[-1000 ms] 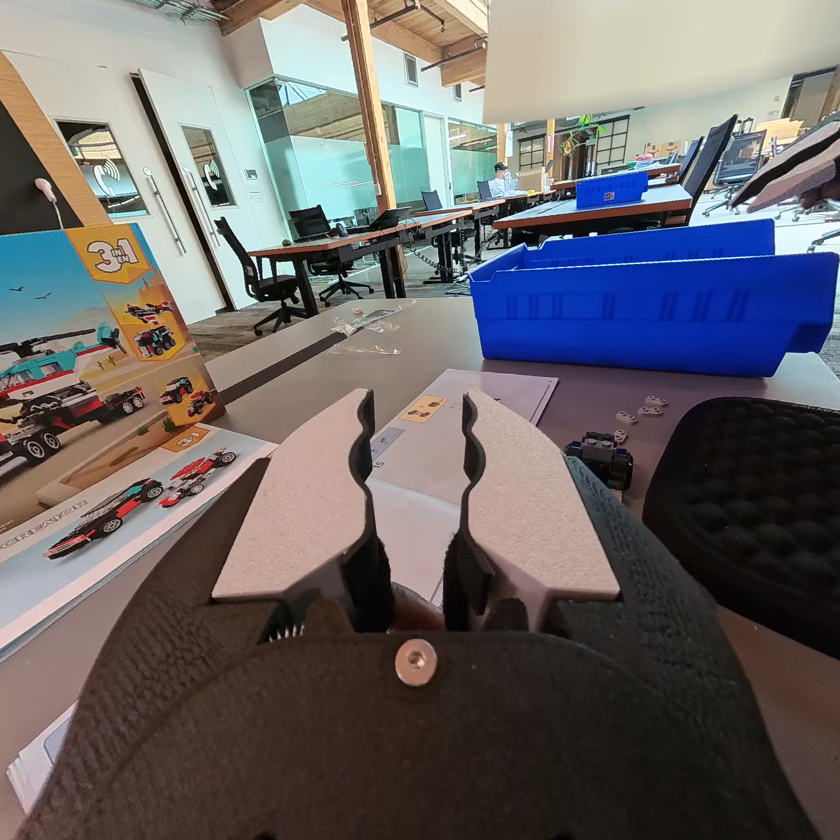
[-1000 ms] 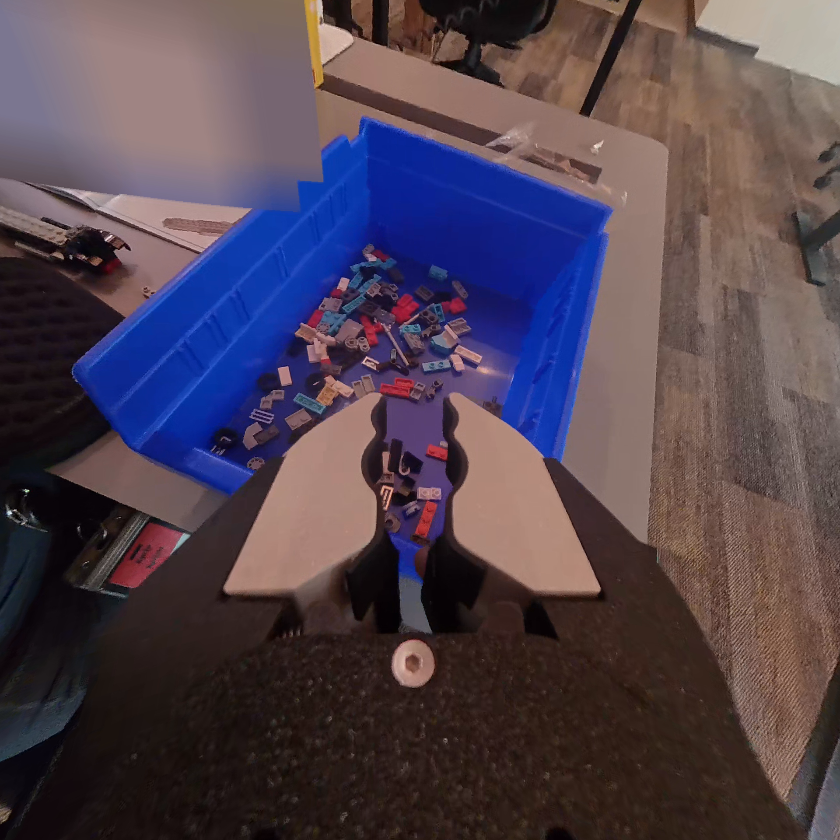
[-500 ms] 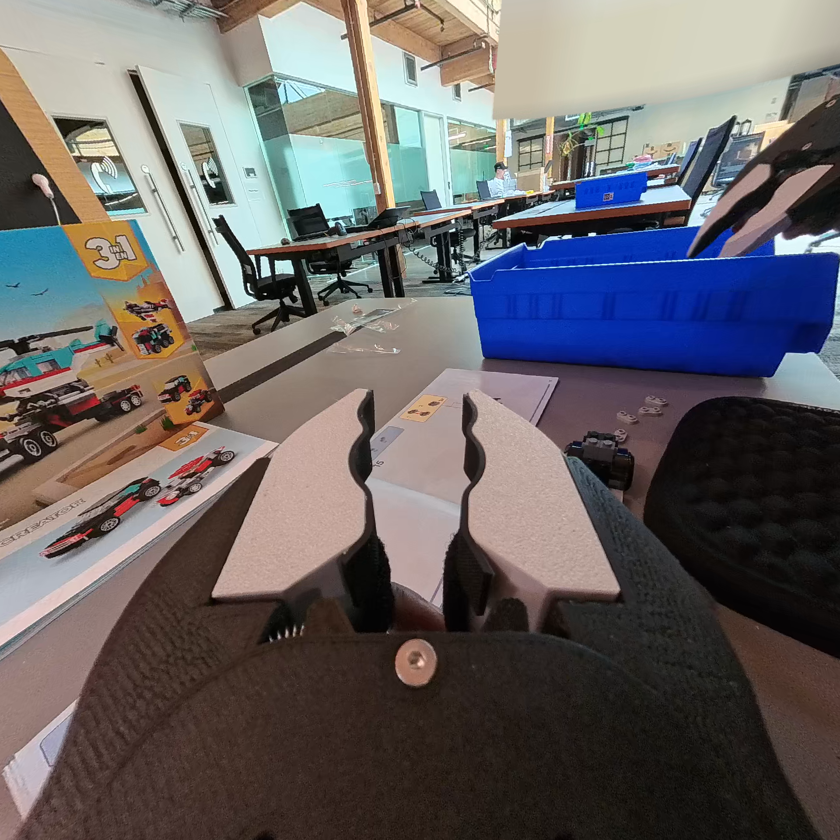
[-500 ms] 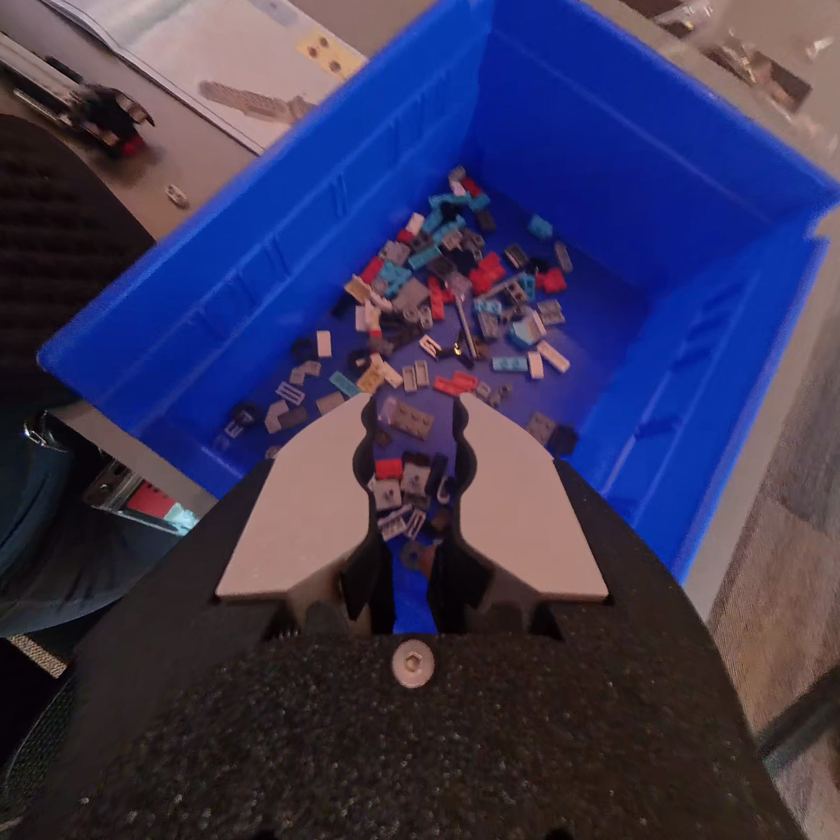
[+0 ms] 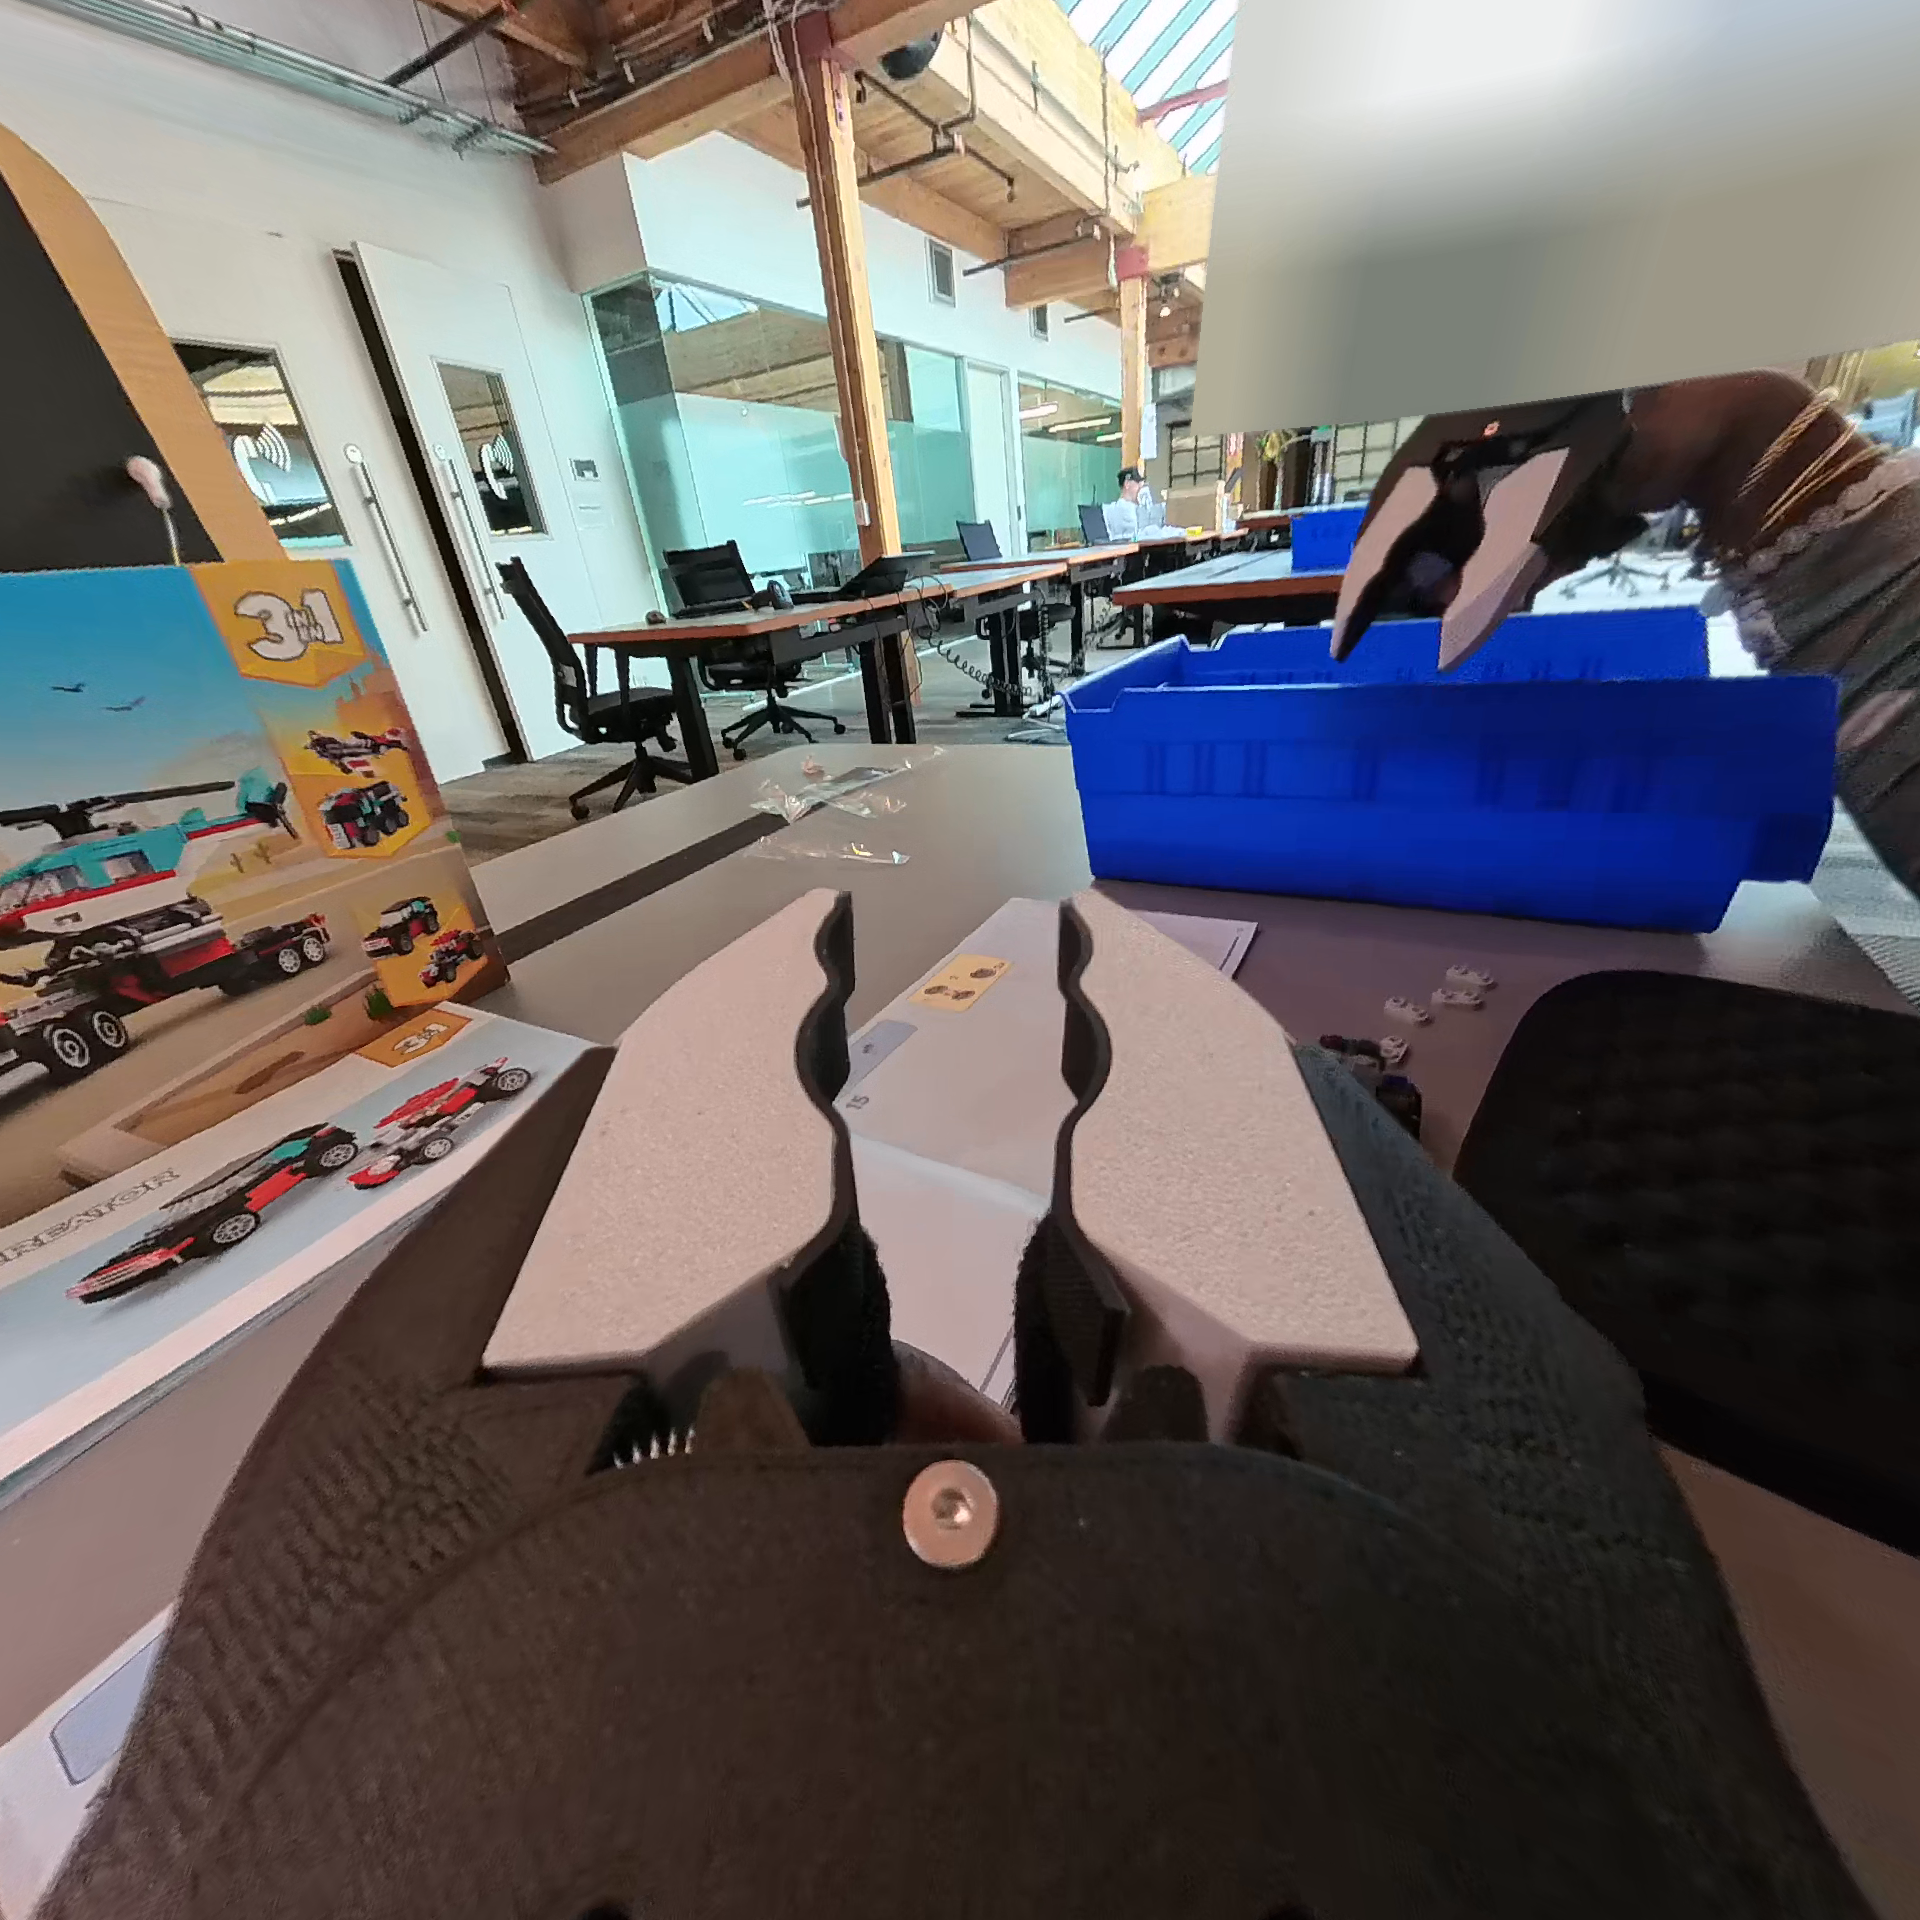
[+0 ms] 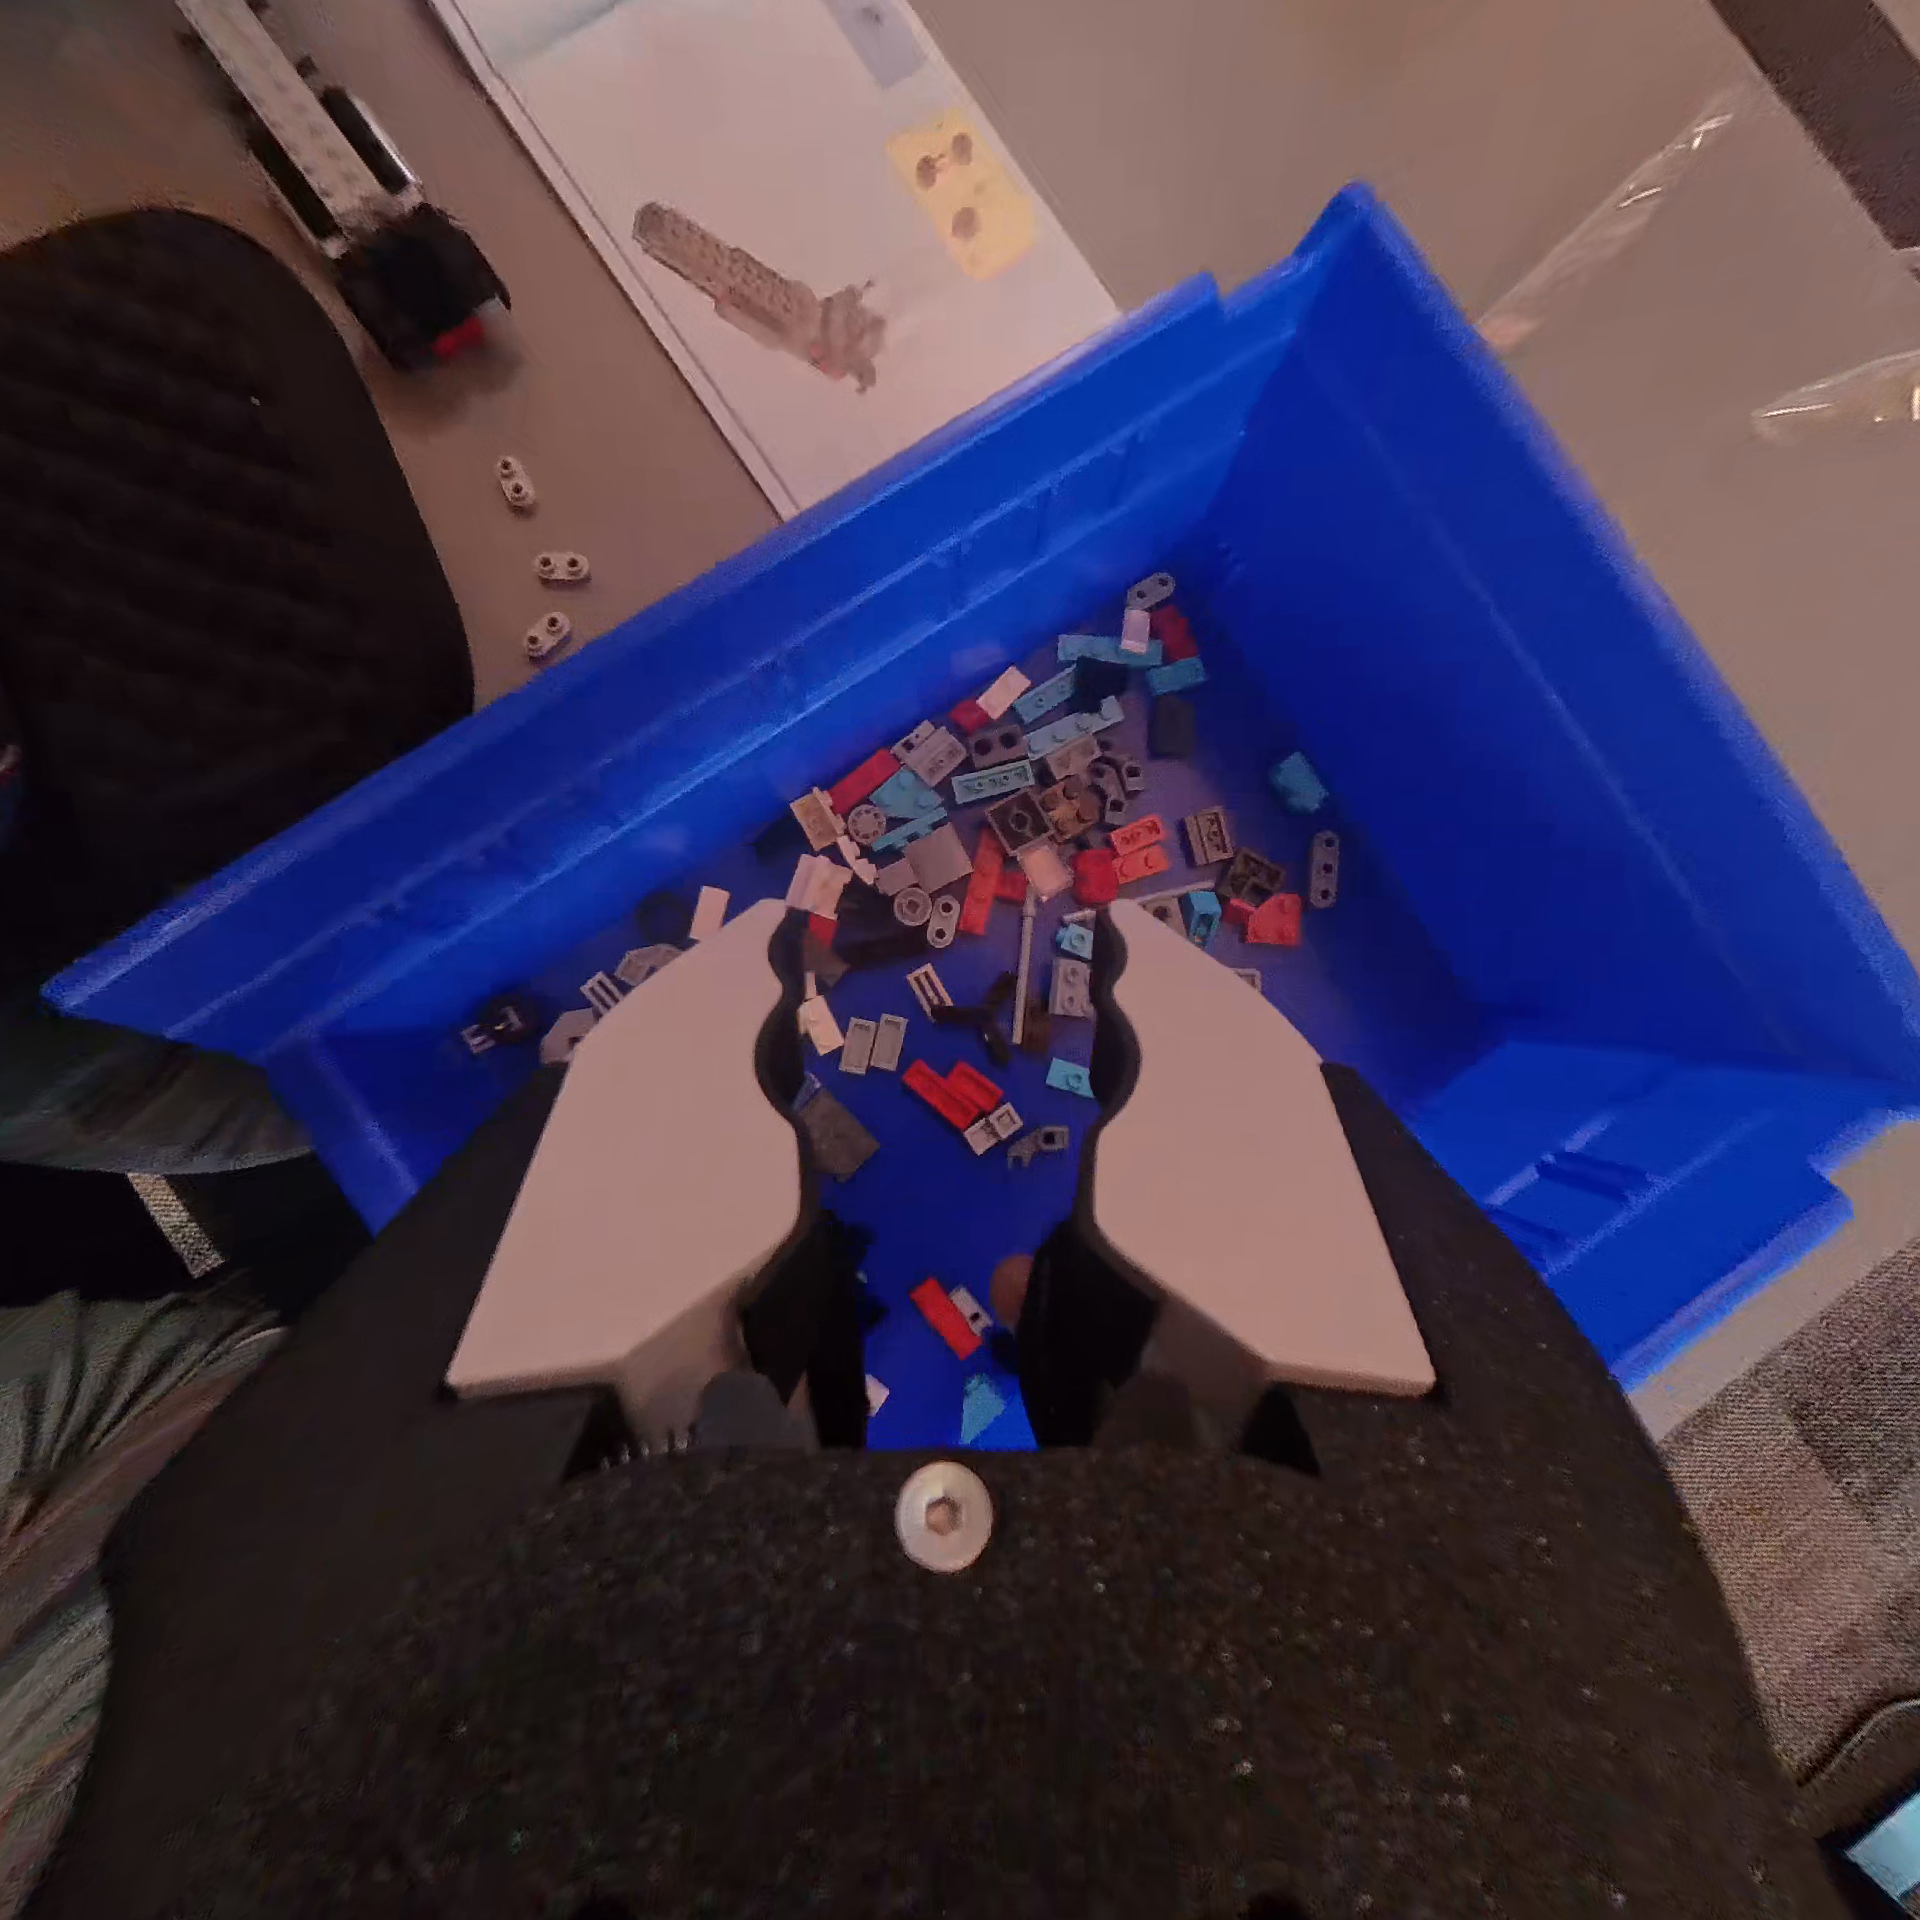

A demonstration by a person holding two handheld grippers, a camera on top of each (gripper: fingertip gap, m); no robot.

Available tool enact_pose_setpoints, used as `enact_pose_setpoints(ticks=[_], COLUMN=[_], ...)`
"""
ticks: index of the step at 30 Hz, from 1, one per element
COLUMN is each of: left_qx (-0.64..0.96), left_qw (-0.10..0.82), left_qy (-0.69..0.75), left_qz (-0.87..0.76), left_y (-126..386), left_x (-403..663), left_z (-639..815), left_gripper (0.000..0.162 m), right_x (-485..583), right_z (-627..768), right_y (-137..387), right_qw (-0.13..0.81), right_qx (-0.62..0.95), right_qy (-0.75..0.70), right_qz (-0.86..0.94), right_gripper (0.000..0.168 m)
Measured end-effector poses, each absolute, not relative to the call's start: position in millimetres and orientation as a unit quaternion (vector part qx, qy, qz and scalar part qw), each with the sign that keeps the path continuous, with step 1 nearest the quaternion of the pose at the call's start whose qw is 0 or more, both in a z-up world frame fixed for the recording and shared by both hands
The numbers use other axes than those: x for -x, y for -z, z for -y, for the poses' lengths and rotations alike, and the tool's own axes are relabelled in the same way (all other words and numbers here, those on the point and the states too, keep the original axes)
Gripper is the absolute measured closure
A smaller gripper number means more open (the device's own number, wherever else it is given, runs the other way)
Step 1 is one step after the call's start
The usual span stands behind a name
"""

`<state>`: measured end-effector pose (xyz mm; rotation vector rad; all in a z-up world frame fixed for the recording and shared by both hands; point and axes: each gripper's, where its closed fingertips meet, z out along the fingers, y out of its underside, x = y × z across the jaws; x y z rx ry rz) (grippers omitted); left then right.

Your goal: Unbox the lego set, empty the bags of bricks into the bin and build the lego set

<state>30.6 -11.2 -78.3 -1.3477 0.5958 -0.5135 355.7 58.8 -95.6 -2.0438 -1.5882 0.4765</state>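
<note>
My left gripper (image 5: 951, 914) is open and empty, low over the open instruction booklet (image 5: 956, 1049). My right gripper (image 6: 945, 914) is open and empty, pointing down into the blue bin (image 6: 1455, 623), just above the loose bricks (image 6: 1039, 821). The left wrist view shows it (image 5: 1444, 623) at the rim of the bin (image 5: 1403, 800). A partly built dark model (image 6: 416, 281) lies on the table left of the bin, also seen in the left wrist view (image 5: 1371, 1070). Three small grey plates (image 6: 561, 566) lie beside it.
The lego box (image 5: 208, 831) stands at the left with a second booklet (image 5: 260, 1174) in front of it. Empty clear bags (image 5: 831, 790) lie behind the bin. A black textured pad (image 5: 1714, 1195) sits at the right. The table edge and floor (image 6: 1818, 1455) are right of the bin. Tip to tip, the grippers are about 35 cm apart.
My right gripper has moved forward and down into the bin, tipped steeper, and its jaws have opened wider. My left gripper has not moved.
</note>
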Motion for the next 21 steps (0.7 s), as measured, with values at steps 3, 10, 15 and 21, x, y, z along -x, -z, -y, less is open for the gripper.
enact_pose_setpoints(ticks=[3, 10, 15, 21], left_qx=[0.599, 0.603, 0.611, 0.609], left_qw=[0.717, 0.701, 0.681, 0.684], left_qy=[0.239, 0.250, 0.244, 0.247], left_qz=[-0.267, -0.288, -0.322, -0.317], left_y=[74.7, 79.8, 88.3, 86.4], left_x=[-29.9, -38.8, -50.0, -48.5], left_z=[13.2, 13.3, 13.1, 12.2], left_gripper=[0.124, 0.122, 0.122, 0.122], right_x=[-366.3, -392.1, -400.9, -407.6], right_z=[-56.7, -44.0, -46.5, -13.6], right_y=[89.6, 107.4, 101.4, 118.9], right_qw=[0.286, 0.236, 0.258, 0.153], right_qx=[0.747, 0.772, 0.775, 0.797], right_qy=[-0.160, -0.151, -0.161, -0.205], right_qz=[0.578, 0.570, 0.553, 0.548], right_gripper=[0.112, 0.111, 0.110, 0.113])
